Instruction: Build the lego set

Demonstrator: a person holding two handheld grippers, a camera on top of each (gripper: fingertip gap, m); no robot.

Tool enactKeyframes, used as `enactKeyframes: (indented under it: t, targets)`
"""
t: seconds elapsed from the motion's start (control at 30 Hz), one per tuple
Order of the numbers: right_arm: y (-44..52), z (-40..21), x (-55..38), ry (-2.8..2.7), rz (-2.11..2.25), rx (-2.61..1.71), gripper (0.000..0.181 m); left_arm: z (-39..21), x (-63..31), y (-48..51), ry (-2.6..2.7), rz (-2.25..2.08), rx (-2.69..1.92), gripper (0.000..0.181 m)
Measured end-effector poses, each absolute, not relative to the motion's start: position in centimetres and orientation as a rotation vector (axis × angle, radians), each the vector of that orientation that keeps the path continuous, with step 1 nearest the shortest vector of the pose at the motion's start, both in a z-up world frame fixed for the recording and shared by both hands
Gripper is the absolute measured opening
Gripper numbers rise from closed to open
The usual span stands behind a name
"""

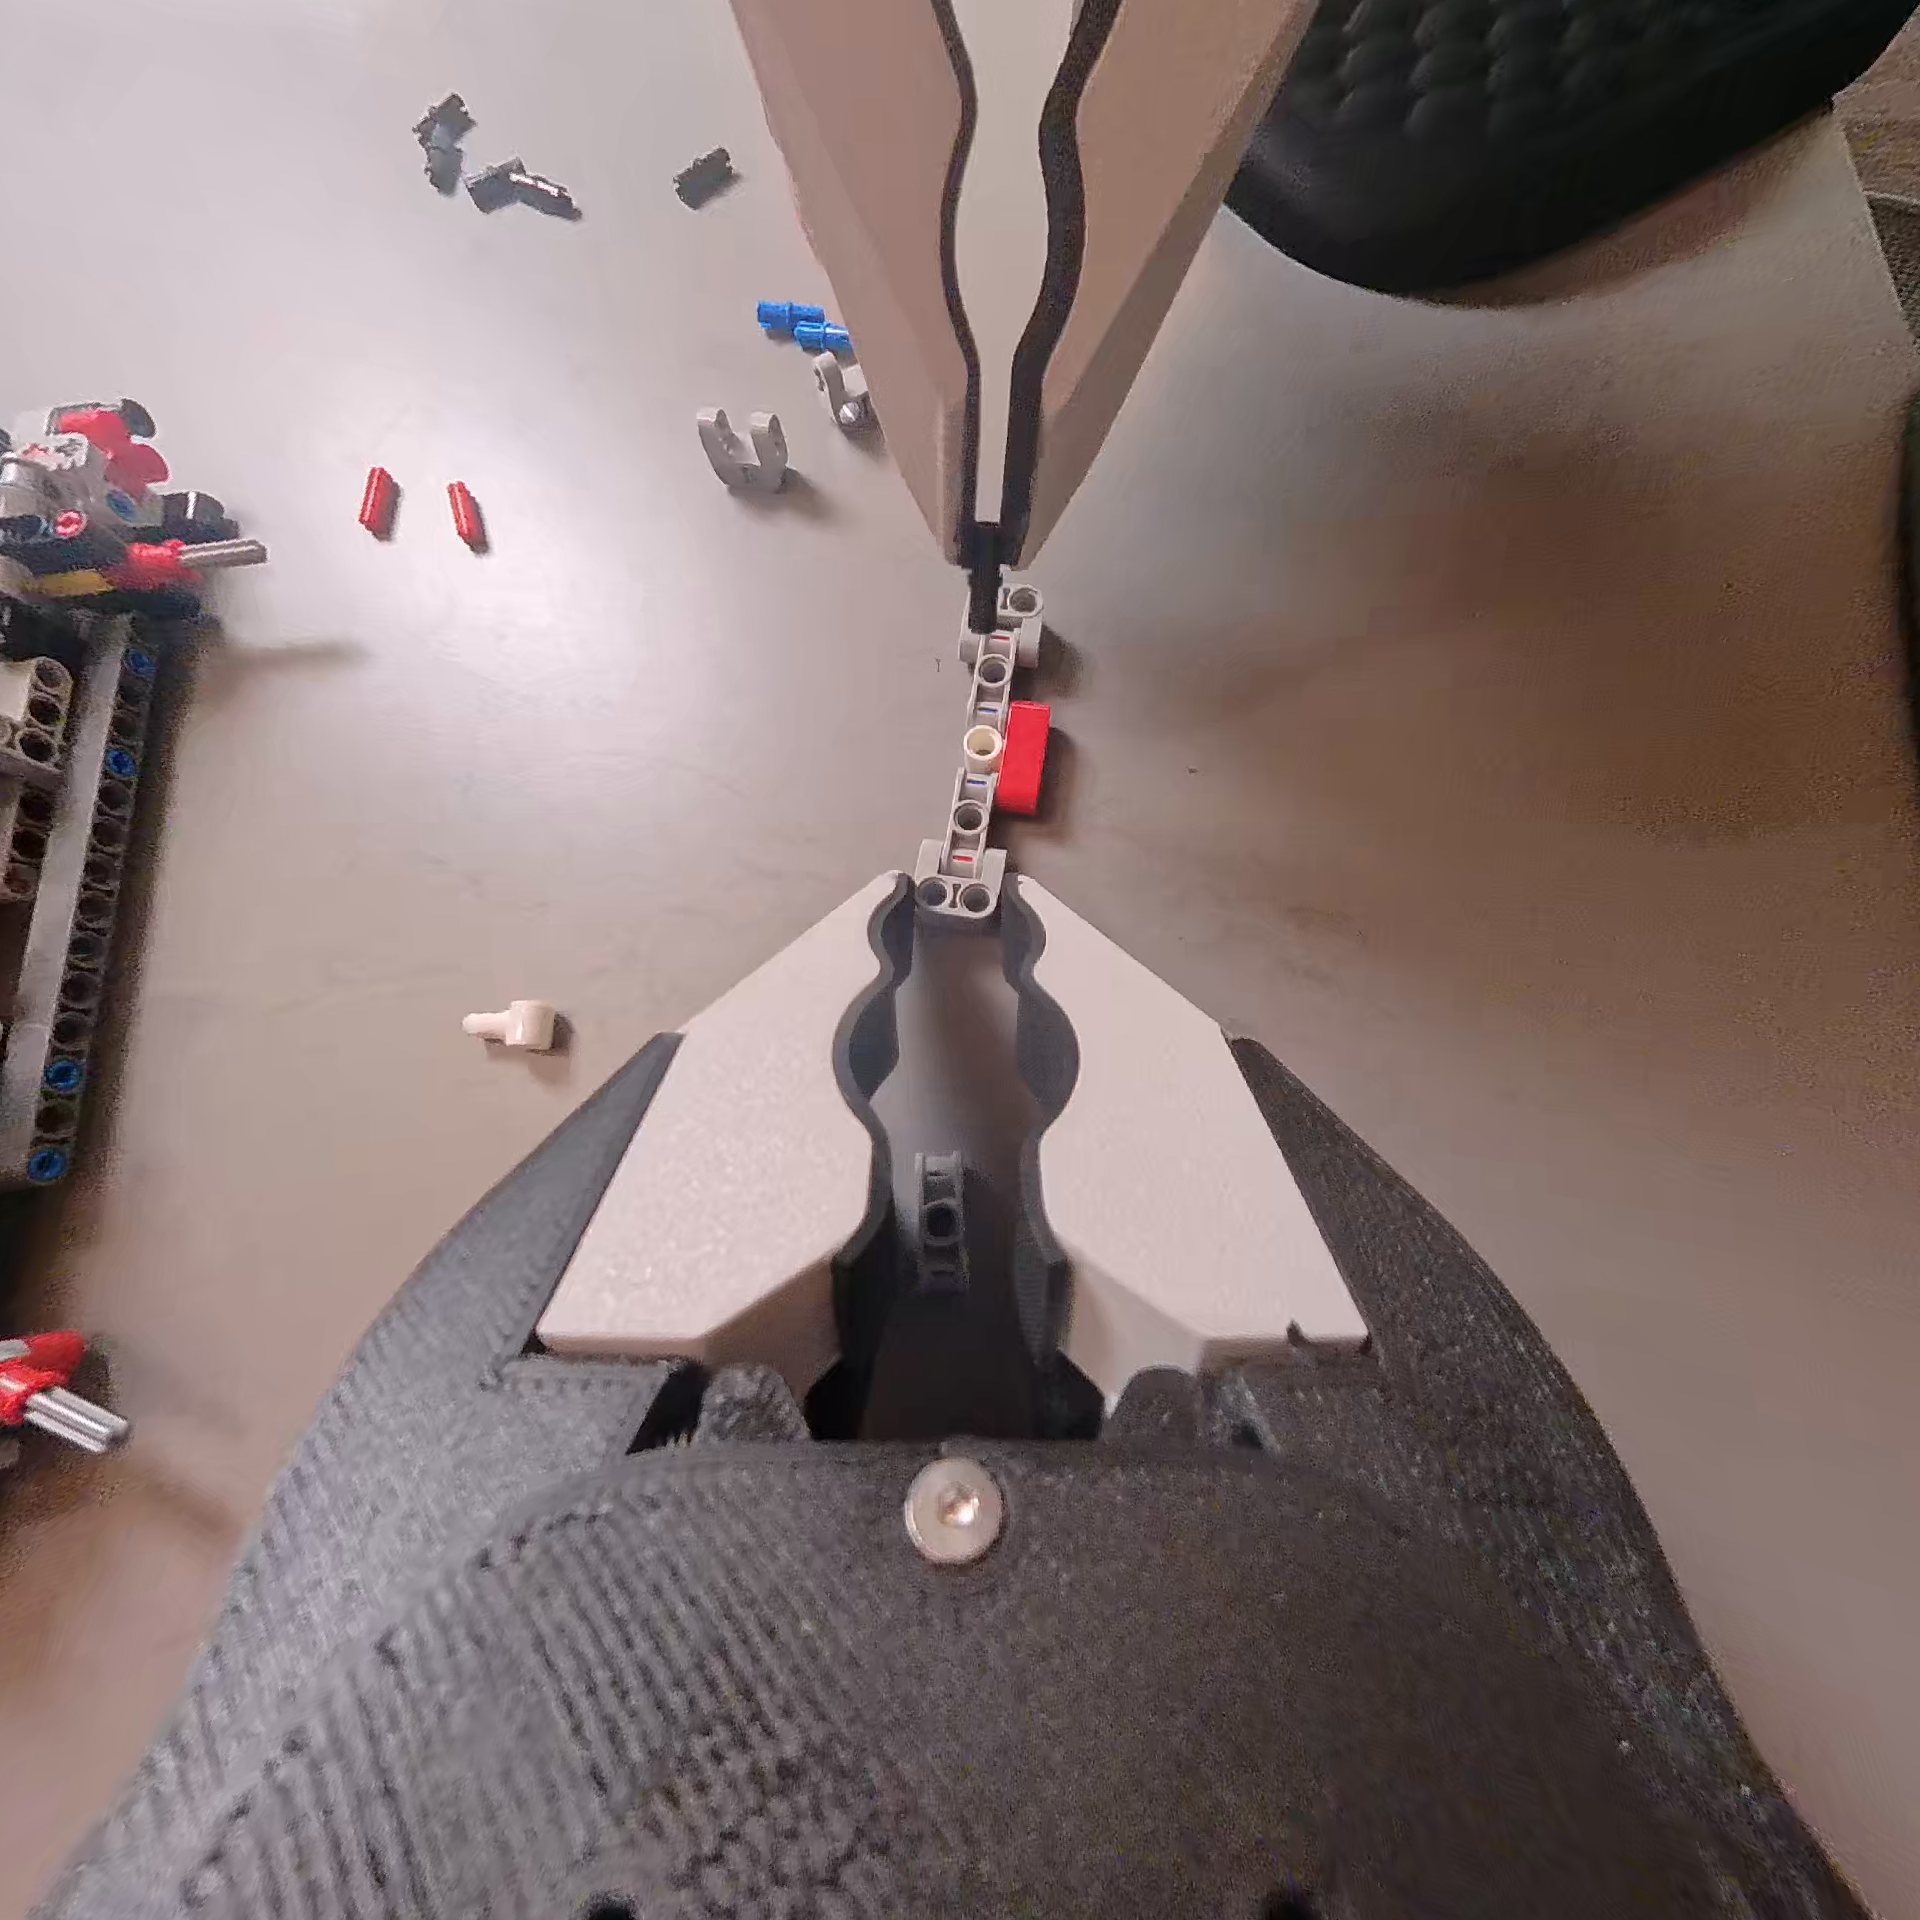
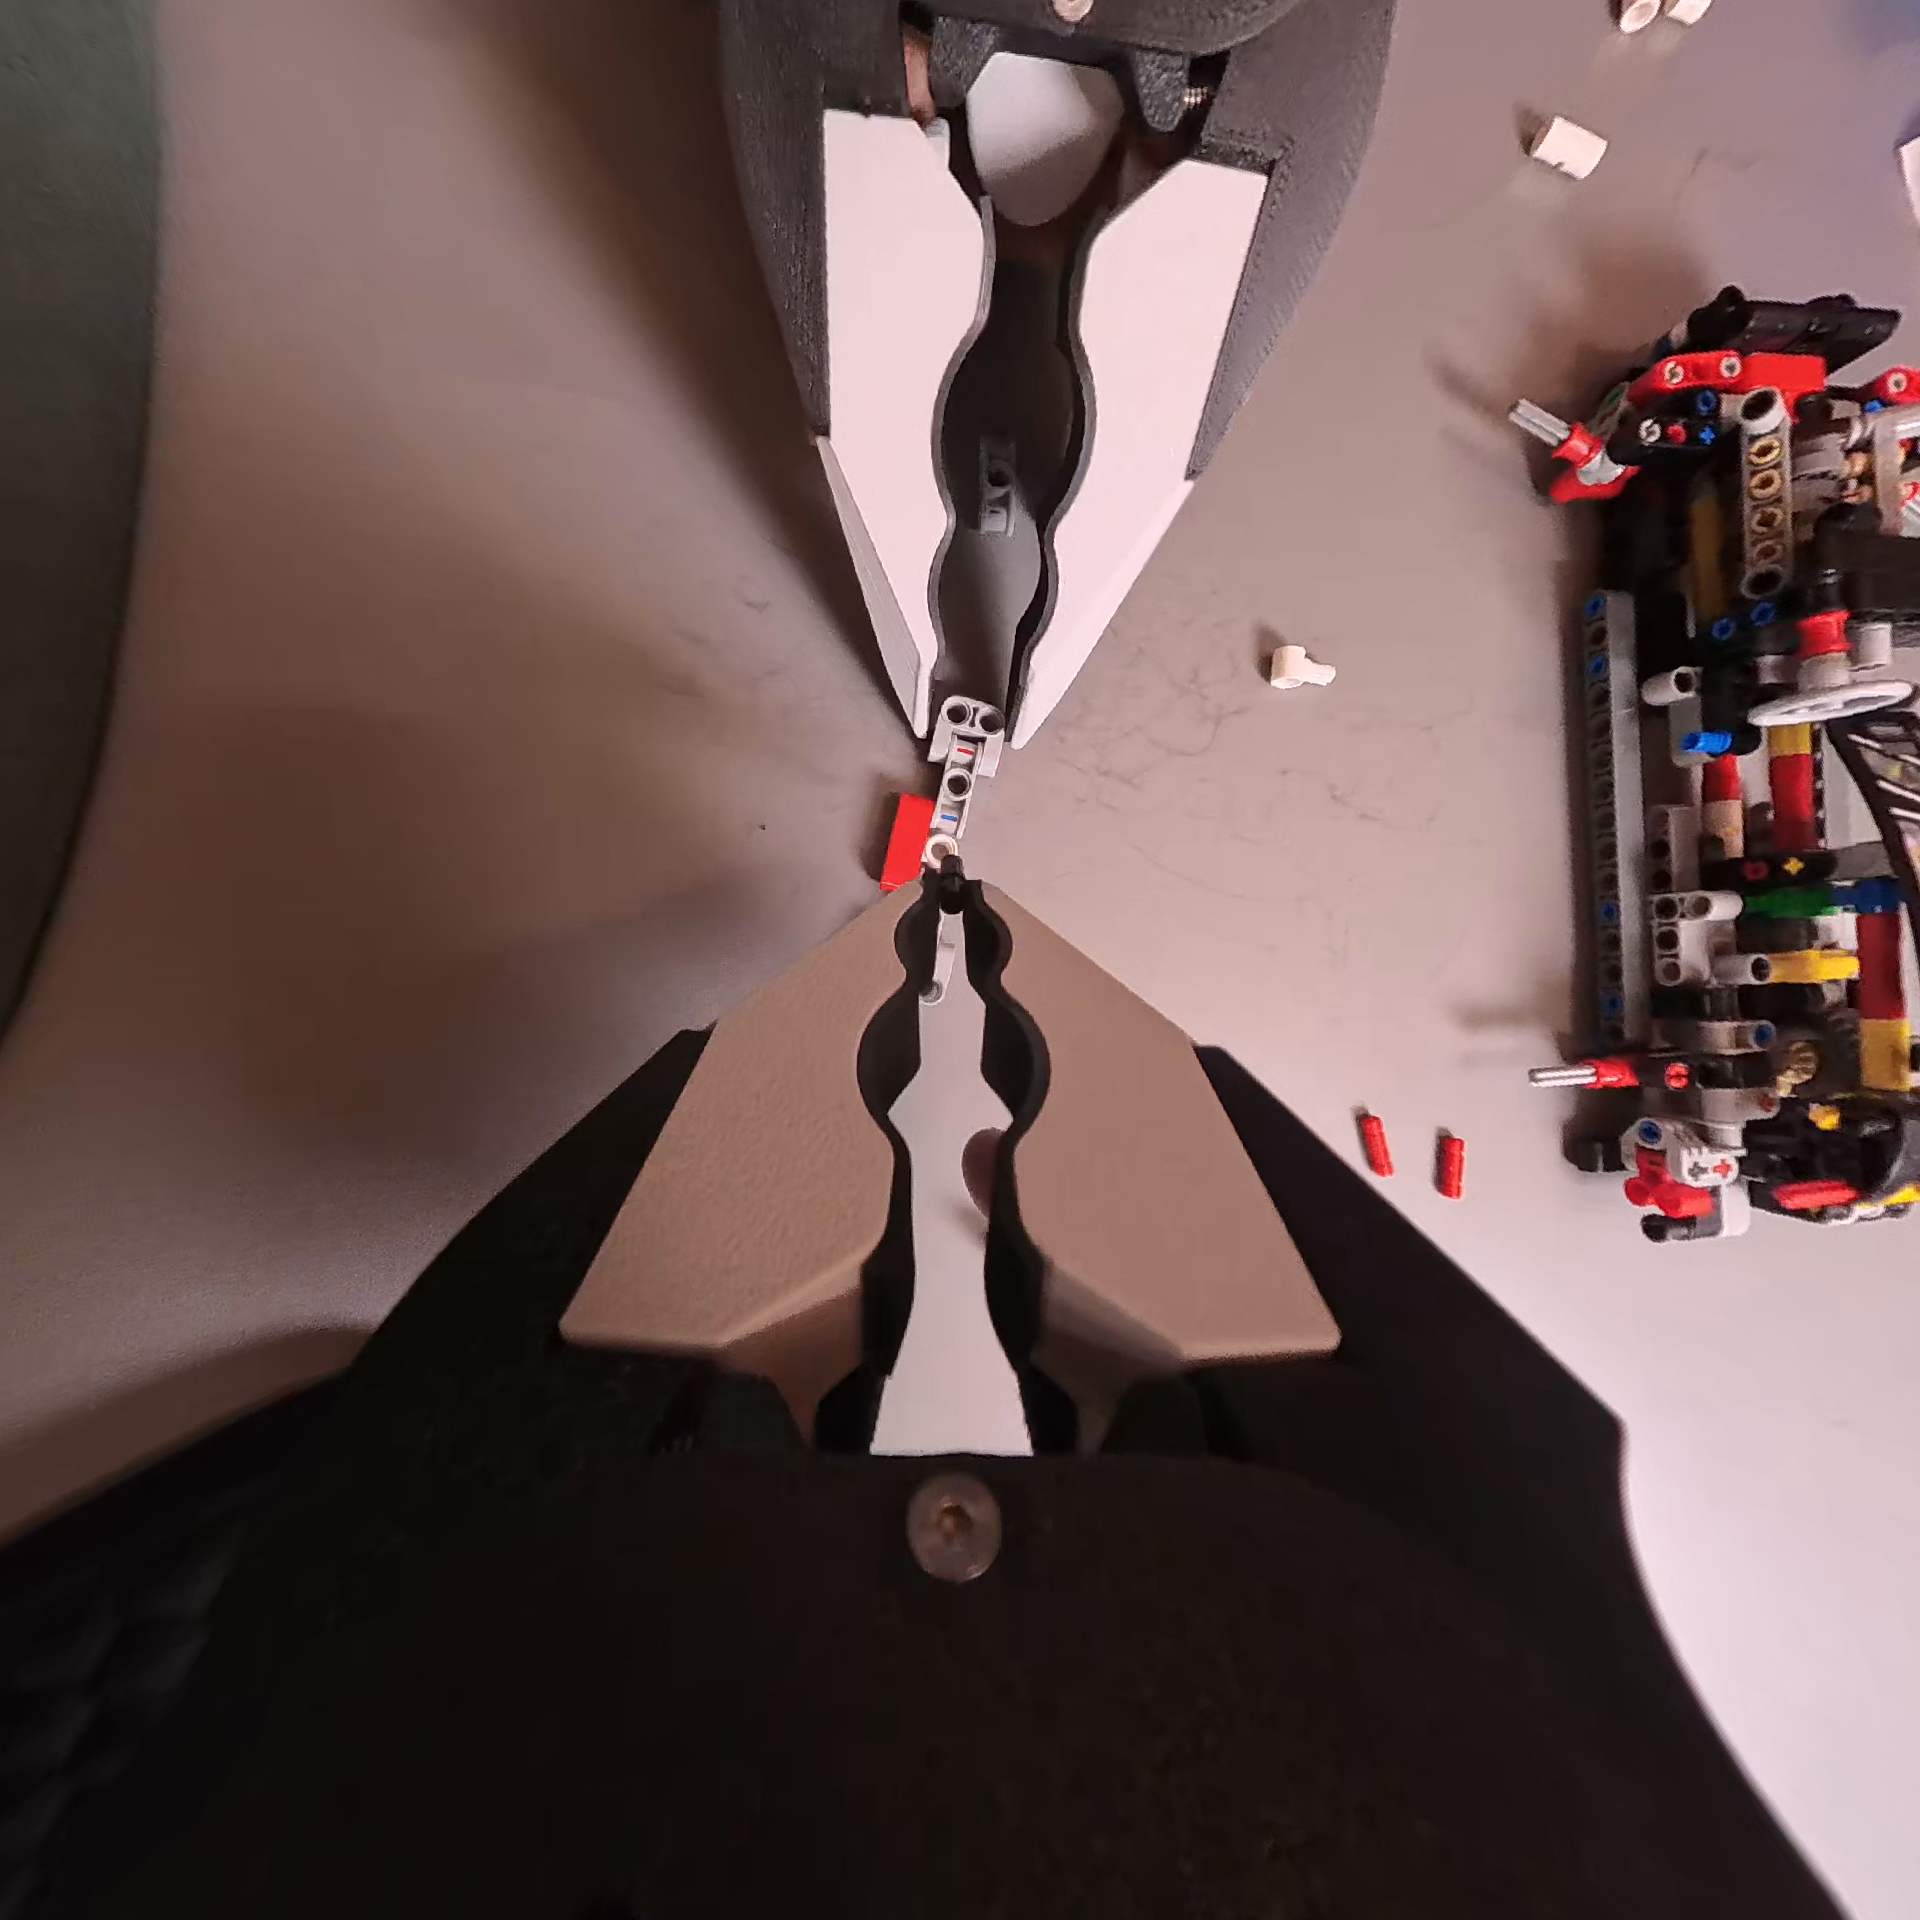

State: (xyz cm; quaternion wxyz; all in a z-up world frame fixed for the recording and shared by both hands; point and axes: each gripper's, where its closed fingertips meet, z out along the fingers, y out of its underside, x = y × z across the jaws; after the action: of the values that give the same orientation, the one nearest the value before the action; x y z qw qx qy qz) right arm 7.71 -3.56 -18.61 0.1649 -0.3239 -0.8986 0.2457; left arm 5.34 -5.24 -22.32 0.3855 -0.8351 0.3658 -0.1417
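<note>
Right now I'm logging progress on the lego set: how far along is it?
Done: a large multicoloured chassis stands assembled. In hand: the left gripper clamps a grey beam subassembly while the right gripper holds a black pin at its far end. Left: red pins, blue pins, grey connectors lie loose.

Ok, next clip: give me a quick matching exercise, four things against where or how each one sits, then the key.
Things:
1. left tongs
2. right tongs
3. two red pins
4. partly built model

States:
A. lie loose, side by side on the table
B. shut on a black pin
C. stands off to the side, untouched
D. shut on the grey beam's end

Pairs: 1-D, 2-B, 3-A, 4-C
</note>
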Motion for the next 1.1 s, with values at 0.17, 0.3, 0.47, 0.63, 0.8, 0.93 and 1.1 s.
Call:
enactKeyframes:
  t: [0.17,0.3,0.47,0.63,0.8,0.93,1.1]
  targets:
    - [-3.6,-19.2,7.7,-2.628,0.624,-0.893,0.002,-22.3,5.4,-5.3,0.947,-0.370,-2.126,0.015]
    - [-4.1,-19.9,7.5,-2.692,0.561,-0.853,0.002,-22.3,5.5,-5.5,0.952,-0.380,-2.116,0.015]
    - [-4.1,-20.8,7.1,-2.766,0.428,-0.806,0.002,-22.4,5.5,-5.6,0.953,-0.386,-2.116,0.015]
    - [-4.3,-21.0,7.1,-2.842,0.319,-0.752,0.002,-22.3,5.5,-5.7,0.956,-0.385,-2.111,0.015]
    - [-4.6,-21.2,7.2,-2.911,0.229,-0.694,0.002,-22.3,5.5,-5.7,0.958,-0.384,-2.108,0.015]
    - [-4.7,-21.3,7.3,-2.957,0.171,-0.652,0.002,-22.3,5.5,-5.7,0.958,-0.388,-2.105,0.015]
    - [-4.7,-21.4,7.1,-2.993,0.108,-0.579,0.002,-22.3,5.5,-5.8,0.950,-0.393,-2.107,0.014]
